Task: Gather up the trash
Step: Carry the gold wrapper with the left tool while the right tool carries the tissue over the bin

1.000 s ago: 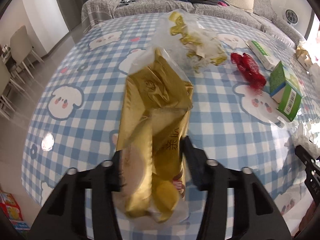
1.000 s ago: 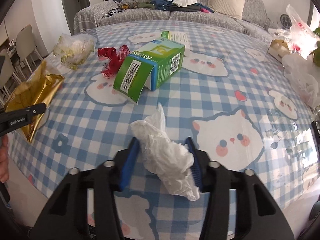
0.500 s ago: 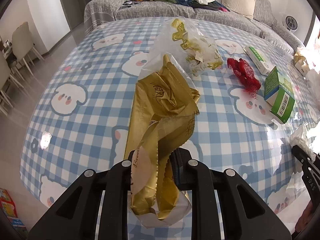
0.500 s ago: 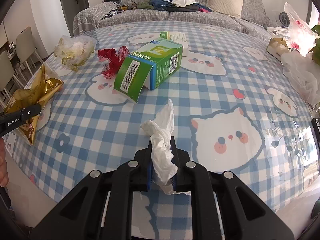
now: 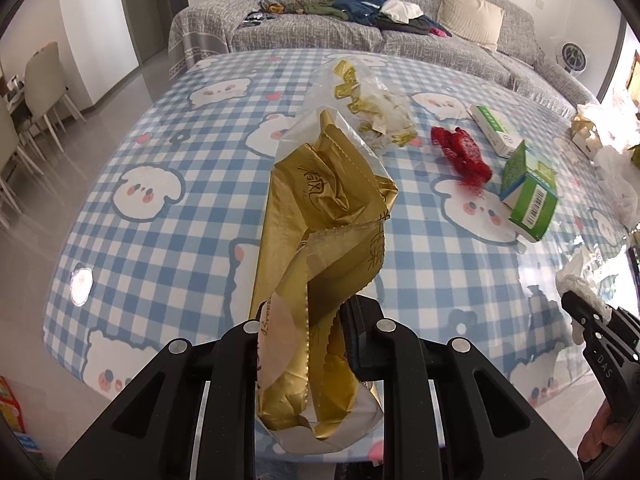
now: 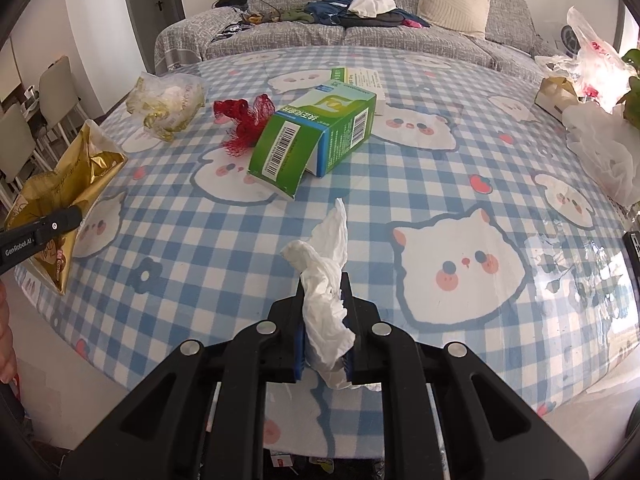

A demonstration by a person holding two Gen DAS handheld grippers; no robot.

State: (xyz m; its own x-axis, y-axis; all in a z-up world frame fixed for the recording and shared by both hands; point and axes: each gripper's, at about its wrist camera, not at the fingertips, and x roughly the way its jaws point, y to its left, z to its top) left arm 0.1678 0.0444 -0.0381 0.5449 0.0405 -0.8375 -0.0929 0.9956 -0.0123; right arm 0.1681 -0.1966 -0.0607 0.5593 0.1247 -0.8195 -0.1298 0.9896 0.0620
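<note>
My left gripper (image 5: pixel 316 332) is shut on a crumpled gold foil wrapper (image 5: pixel 324 216) and holds it above the near edge of the blue checked table (image 5: pixel 168 240). The wrapper also shows at the left of the right wrist view (image 6: pixel 64 192). My right gripper (image 6: pixel 324 320) is shut on a crumpled white tissue (image 6: pixel 324 280), lifted over the table's near edge (image 6: pixel 460 200). Still on the table are a green carton (image 6: pixel 316 136), red netting (image 6: pixel 244 120) and a clear bag of gold scraps (image 6: pixel 168 100).
A flat white-green box (image 5: pixel 494 128) lies behind the carton. White plastic bags (image 6: pixel 600 152) and a small brown box (image 6: pixel 556 92) sit at the table's right. A grey sofa (image 6: pixel 360 32) stands behind; chairs (image 5: pixel 44 80) are at the left.
Both grippers closed from open onto their items a second ago, then lifted and drew back slightly toward the table's near edge with the wrapper and tissue.
</note>
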